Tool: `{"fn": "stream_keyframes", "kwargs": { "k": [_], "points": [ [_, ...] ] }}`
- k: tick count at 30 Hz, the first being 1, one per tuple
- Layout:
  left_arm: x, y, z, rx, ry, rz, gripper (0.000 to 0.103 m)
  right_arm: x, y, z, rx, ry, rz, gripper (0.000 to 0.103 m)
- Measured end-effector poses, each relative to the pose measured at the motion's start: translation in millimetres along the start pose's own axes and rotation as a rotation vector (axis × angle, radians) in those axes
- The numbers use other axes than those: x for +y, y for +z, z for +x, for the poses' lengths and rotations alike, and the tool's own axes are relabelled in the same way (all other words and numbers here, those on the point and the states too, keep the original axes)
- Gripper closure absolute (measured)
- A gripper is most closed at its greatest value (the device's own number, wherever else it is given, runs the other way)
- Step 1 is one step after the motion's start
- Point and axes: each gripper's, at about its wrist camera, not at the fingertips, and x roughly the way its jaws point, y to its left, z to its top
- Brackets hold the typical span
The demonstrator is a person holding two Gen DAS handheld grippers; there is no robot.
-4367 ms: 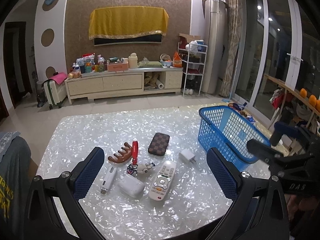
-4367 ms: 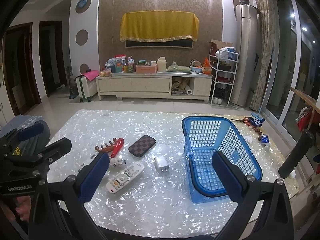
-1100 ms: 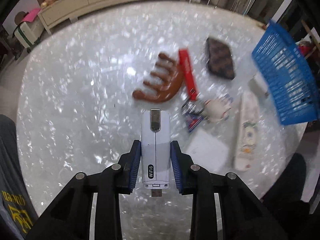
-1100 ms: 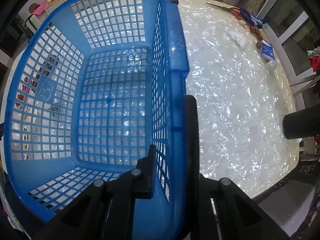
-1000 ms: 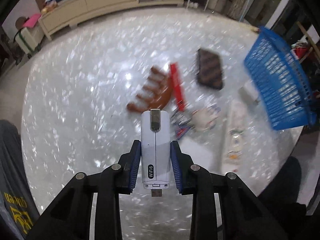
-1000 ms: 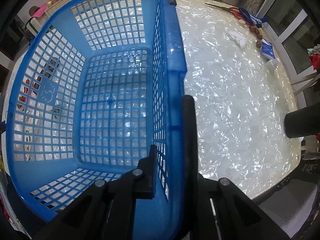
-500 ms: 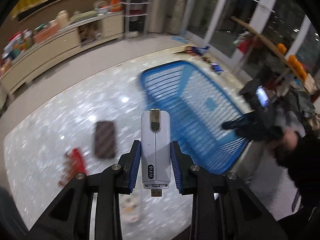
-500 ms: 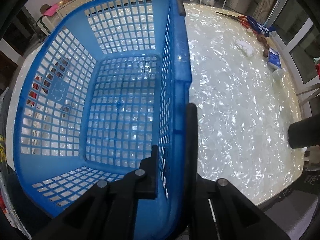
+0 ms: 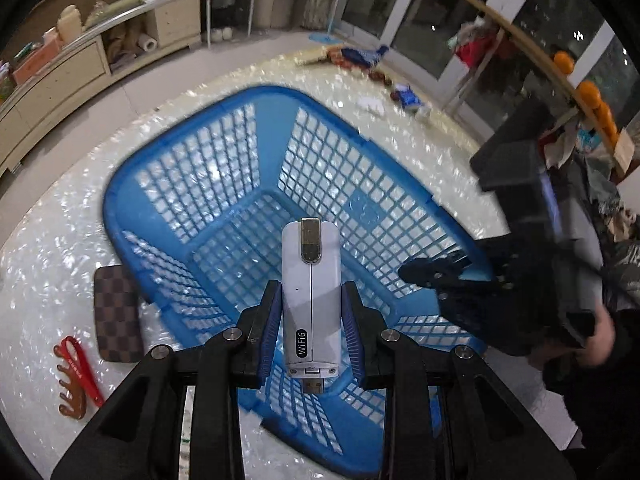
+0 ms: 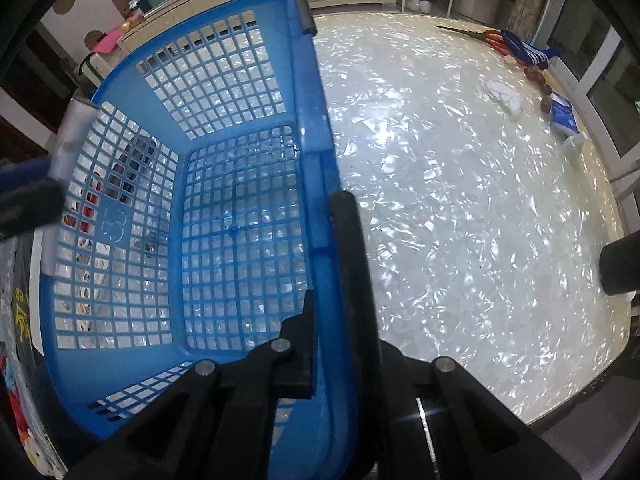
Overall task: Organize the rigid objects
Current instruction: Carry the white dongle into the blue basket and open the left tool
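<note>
Two grippers work over a pearly white mosaic table (image 10: 460, 200). The left gripper (image 9: 311, 320) clamps a white rectangular WiFi dongle with a metal USB plug (image 9: 311, 292) between its blue-padded jaws, holding it above the open blue plastic lattice basket (image 9: 240, 168), which lies directly ahead of and beneath the jaws. The right gripper (image 10: 332, 280) pinches the basket's side wall, one jaw inside, one outside. Left of the left jaws, beside the basket, lie a brown checkered case (image 9: 117, 312) and a red strap (image 9: 80, 364).
</note>
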Motion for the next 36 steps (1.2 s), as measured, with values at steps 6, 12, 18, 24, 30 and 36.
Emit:
{"fn": "stream_keyframes", "kwargs": {
  "k": [6, 12, 18, 24, 30, 36],
  "points": [
    [-4, 3, 25, 0.055, 0.063, 0.078, 0.070, -7, -4, 0, -0.004, 0.013, 0.022, 0.097],
    [-8, 0, 30, 0.092, 0.130, 0.173, 0.070, -4, -3, 2, -0.006, 0.007, 0.022, 0.097],
    [-7, -1, 32, 0.090, 0.174, 0.211, 0.070, -7, -3, 1, -0.013, 0.013, 0.034, 0.097],
    [-9, -2, 32, 0.081, 0.170, 0.228, 0.042, -8, -4, 0, -0.016, 0.017, 0.036, 0.097],
    [-13, -3, 20, 0.053, 0.177, 0.268, 0.018, -9, -4, 1, -0.018, 0.027, 0.042, 0.097],
    [-2, -4, -37, -0.015, 0.207, 0.271, 0.009, -10, -3, 2, -0.020, 0.026, 0.041, 0.097]
  ]
}}
